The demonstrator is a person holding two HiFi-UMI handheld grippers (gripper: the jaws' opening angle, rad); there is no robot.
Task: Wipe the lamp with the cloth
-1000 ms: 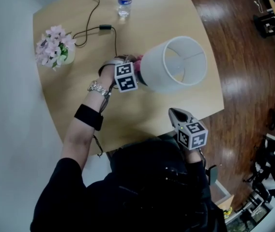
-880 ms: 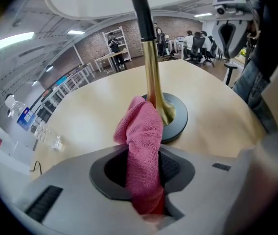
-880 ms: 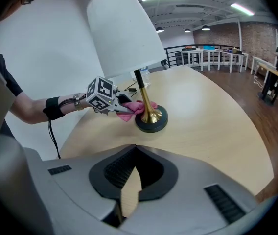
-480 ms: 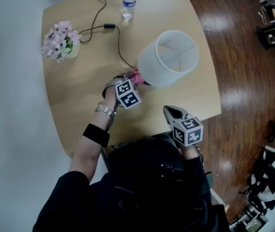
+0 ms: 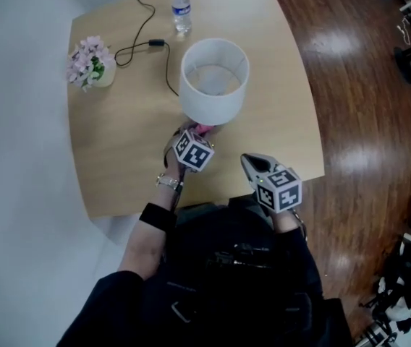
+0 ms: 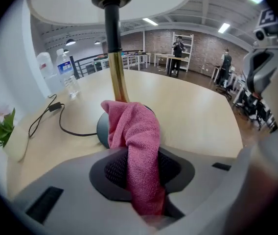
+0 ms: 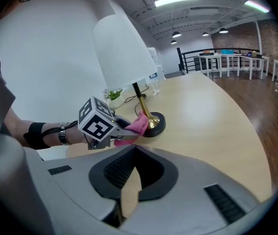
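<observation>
**Cloth swept round to the near side of the lamp foot; right gripper idle**

Head view: the left gripper (image 5: 200, 137) is at the foot of the lamp (image 5: 214, 71), on the side nearest the person, with the pink cloth (image 5: 204, 129) showing just under the shade's rim. A second ago it was at the lamp's left side, cube turned differently, so it has slid round the foot and rolled. I read that as a wipe stroke under way on the lower lamp; the shade looks untouched. The camera has also shifted, so the shade now reads almost straight from above. The right gripper (image 5: 252, 163) has stayed near the table (image 5: 285, 121) edge, well apart from the lamp. The water bottle (image 5: 181, 9), flowers (image 5: 88, 60) and cord (image 5: 144, 45) sit at the far side as before.

Left gripper view: the jaws are clamped on the cloth (image 6: 138, 155), which bunches up against the brass stem (image 6: 115, 72) just above the dark base (image 6: 101, 129).

Right gripper view: the jaws are closed together with nothing between them. Ahead, the cloth (image 7: 140, 125) presses at the base (image 7: 157, 126), below the shade (image 7: 122, 53).
</observation>
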